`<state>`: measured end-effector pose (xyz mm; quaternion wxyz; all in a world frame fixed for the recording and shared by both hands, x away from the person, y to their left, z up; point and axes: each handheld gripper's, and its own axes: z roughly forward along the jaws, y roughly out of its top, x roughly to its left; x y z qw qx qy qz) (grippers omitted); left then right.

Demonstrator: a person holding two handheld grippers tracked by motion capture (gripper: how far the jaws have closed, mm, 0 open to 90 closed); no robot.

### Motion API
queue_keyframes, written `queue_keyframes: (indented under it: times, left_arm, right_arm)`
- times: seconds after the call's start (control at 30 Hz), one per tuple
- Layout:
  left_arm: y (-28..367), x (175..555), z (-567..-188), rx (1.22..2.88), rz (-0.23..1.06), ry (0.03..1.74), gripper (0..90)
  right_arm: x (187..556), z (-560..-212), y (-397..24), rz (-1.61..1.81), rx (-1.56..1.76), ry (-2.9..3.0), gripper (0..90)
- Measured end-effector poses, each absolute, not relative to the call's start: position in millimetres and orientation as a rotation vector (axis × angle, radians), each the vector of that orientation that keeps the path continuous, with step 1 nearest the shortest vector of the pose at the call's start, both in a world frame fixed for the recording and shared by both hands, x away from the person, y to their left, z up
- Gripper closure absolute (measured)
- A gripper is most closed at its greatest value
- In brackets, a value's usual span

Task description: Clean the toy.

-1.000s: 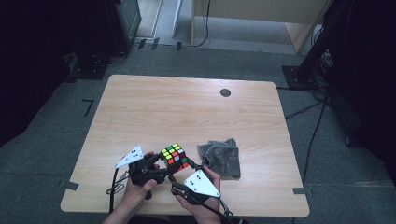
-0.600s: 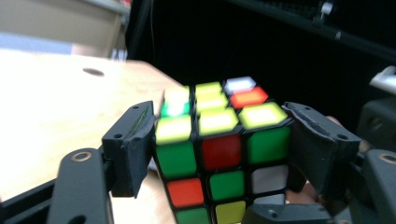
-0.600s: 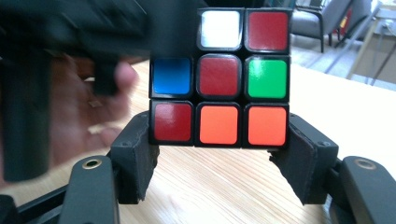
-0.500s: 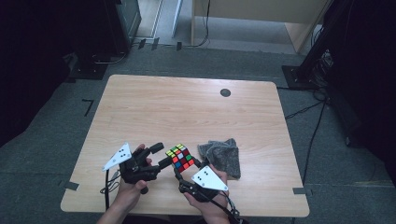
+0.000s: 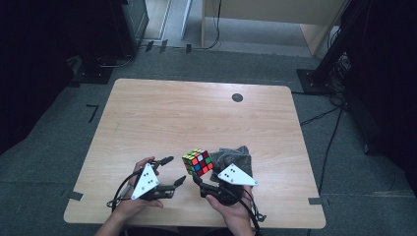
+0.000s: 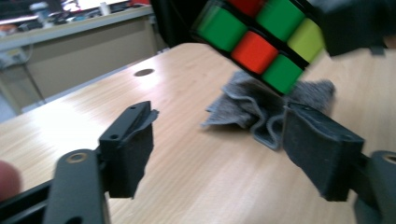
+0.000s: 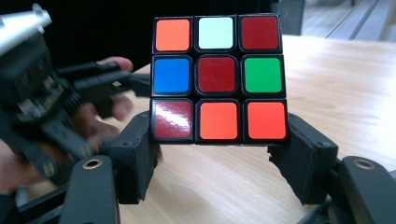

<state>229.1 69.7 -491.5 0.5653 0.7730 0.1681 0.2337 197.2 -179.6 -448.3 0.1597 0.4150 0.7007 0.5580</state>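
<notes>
A scrambled colour cube (image 5: 197, 162) hangs just above the table near its front edge. My right gripper (image 5: 204, 173) is shut on the cube's lower layer, one jaw on each side. In the right gripper view the cube (image 7: 218, 79) faces the camera with a dark red centre, between the right gripper (image 7: 219, 133) pads. My left gripper (image 5: 174, 170) stands open to the cube's left, apart from it. Its jaws have just been opening and nothing is between them. In the left gripper view, the left gripper (image 6: 219, 126) points at the cloth, with the cube (image 6: 257, 37) above.
A crumpled grey cloth (image 5: 236, 156) lies on the wooden table (image 5: 196, 113) just right of the cube and shows as the cloth (image 6: 247, 107) in the left gripper view. A dark round hole cover (image 5: 237, 97) sits near the far edge.
The left gripper has come away from the cube, drawn back to the left and spread its jaws wider. The right gripper has carried the cube a little to the right.
</notes>
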Motion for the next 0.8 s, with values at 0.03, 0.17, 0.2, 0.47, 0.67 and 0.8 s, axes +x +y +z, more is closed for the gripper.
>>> queue_keyframes:
  times: [0.03,0.17,0.2,0.47,0.67,0.8]
  left_arm:
    - [67.0,228.1,-491.8,1.834,0.550,0.395,19.8]
    - [60.4,224.4,-491.5,1.876,0.598,0.390,13.2]
    - [59.8,223.4,-490.9,1.875,0.611,0.384,13.0]
    - [57.8,215.4,-486.2,1.862,0.685,0.320,15.1]
    - [53.5,211.8,-488.2,1.882,0.688,0.293,32.3]
    - [58.3,216.5,-486.6,1.887,0.638,0.339,33.1]
  right_arm:
    - [197.4,-448.0,-179.4,1.603,1.195,2.014,35.1]
    - [197.3,-449.8,-175.5,1.619,1.242,2.074,35.1]
    - [197.3,-450.1,-173.9,1.621,1.247,2.095,35.0]
    - [198.3,-451.8,-164.8,1.625,1.314,2.198,35.0]
    - [199.4,-455.1,-162.4,1.637,1.348,2.232,34.5]
    - [199.1,-454.3,-163.4,1.679,1.307,2.184,30.1]
